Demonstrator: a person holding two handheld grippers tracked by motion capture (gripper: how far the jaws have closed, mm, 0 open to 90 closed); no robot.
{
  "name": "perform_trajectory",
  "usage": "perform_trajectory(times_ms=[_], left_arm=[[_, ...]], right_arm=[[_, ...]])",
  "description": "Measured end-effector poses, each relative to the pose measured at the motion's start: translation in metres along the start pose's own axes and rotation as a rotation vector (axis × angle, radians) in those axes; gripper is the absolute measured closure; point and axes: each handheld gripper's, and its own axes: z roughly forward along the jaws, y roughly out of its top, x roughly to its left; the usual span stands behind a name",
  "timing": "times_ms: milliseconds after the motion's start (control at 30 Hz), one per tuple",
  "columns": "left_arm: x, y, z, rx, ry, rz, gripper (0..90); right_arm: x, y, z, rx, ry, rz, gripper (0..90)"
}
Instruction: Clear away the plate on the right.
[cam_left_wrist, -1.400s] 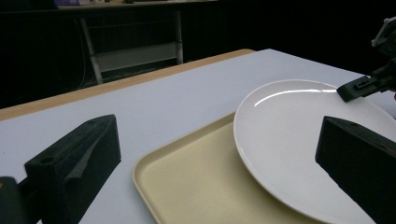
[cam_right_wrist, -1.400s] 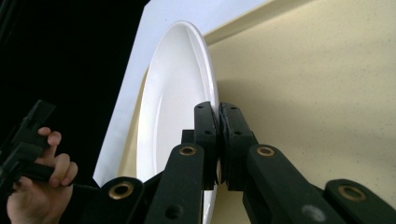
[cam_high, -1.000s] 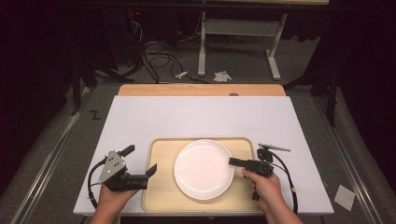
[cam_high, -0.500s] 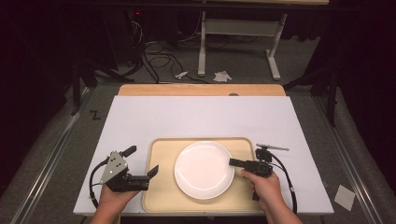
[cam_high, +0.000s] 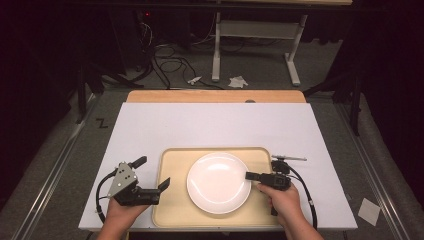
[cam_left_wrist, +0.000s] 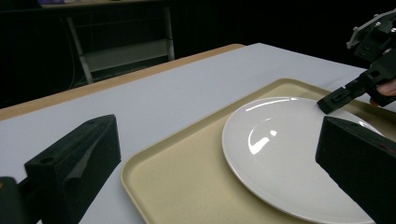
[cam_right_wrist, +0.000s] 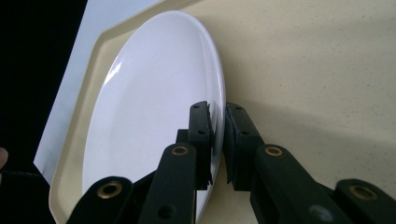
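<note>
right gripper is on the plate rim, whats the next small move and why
Probably lift the plate slightly off the tray with the right gripper. Its jaws are closed on the plate's near rim, one above and one below, so the grip looks set. The left gripper is open and hangs over the tray's left edge, apart from the plate, so it could steady the tray.

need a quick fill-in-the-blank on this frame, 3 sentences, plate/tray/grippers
1. The white plate lies on a beige ____.
2. The right hand-held gripper is shut on the plate's ____.
3. The left hand-held gripper has its jaws ____, gripping nothing, at the tray's left edge.

Missing words: tray; rim; open
</note>
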Motion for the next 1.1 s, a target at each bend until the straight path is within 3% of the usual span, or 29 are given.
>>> perform_trajectory(times_ms=[433, 667, 1100], left_arm=[[0.0, 0.0, 0.0, 0.002, -0.003, -0.001, 0.6], [-0.001, 0.0, 0.001, 0.006, -0.005, -0.001, 0.6], [0.0, -0.001, 0.002, 0.012, -0.01, -0.001, 0.6]], right_arm=[[0.001, 0.0, 0.001, 0.014, -0.056, -0.043, 82.4], [0.004, 0.001, -0.003, -0.008, -0.04, -0.077, 73.2], [0.011, 0.001, -0.009, -0.051, -0.065, -0.183, 60.3]])
